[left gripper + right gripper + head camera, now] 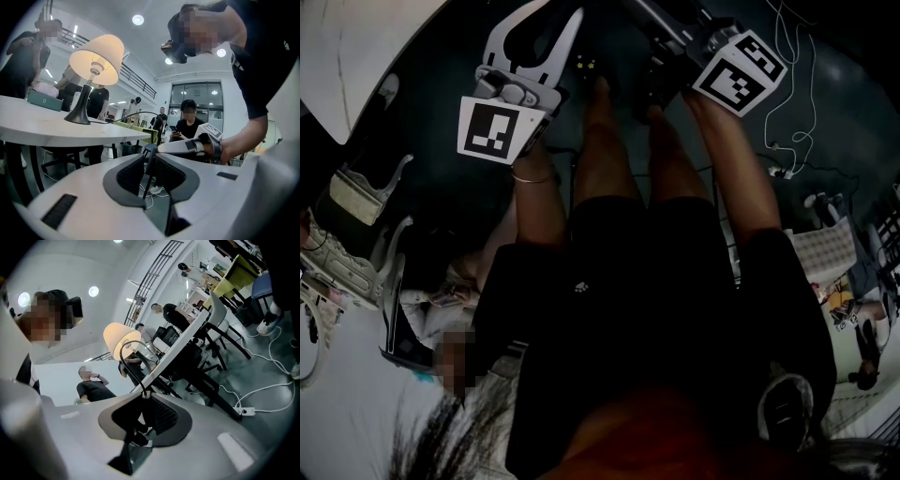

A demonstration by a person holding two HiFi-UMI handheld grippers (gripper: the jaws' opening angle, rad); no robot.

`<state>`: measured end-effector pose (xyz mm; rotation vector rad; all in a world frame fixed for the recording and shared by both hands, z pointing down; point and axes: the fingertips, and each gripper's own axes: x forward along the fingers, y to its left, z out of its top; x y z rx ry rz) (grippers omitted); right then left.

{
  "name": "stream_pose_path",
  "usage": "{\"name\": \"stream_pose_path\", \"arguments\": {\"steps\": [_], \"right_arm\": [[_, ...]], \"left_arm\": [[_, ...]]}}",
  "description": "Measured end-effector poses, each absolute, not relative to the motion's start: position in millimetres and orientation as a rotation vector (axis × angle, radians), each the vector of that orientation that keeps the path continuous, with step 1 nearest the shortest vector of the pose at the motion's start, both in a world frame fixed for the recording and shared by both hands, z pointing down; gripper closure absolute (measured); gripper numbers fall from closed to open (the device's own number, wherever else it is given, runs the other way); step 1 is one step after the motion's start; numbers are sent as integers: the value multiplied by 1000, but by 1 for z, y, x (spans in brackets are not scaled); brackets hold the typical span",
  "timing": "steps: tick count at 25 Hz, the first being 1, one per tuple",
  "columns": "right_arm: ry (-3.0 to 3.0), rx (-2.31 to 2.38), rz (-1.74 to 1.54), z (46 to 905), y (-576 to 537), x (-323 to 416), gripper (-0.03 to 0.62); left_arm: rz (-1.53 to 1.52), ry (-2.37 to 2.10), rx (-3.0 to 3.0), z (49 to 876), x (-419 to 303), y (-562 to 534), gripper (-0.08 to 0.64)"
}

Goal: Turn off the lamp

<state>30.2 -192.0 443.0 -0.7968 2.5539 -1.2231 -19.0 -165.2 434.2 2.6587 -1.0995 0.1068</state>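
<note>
My right tool (143,404) pinches the cord (126,367); my left tool (149,166) stands spread around it nearby, not pressing. The lit lamp (96,58) sits on the tabletop (42,127), up-left of my left tool, well apart. Tugging the cord could topple it; I see no switch.

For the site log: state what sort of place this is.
Probably an open-plan office or lab: a long white table with a lit lamp, a seated person behind it, and recessed ceiling lights.

Lamp (96,58) (maybe box (44,100)) on white table (47,130)
</note>
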Motion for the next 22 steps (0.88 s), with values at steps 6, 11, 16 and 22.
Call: {"name": "stream_pose_path", "arguments": {"steps": [6, 11, 16, 22], "right_arm": [[2508, -778, -1253, 441, -192, 32, 532], [2477, -771, -1270, 441, -191, 35, 532], [2452, -744, -1285, 438, -192, 33, 532], [2366, -709, -1330, 439, -192, 34, 532]], "left_arm": [[189, -1047, 2653, 460, -16, -162, 489], [189, -1030, 2652, 468, -15, -160, 489], [205, -1018, 2666, 471, -14, -162, 488], [259, -990, 2686, 480, -10, -158, 488]]}}
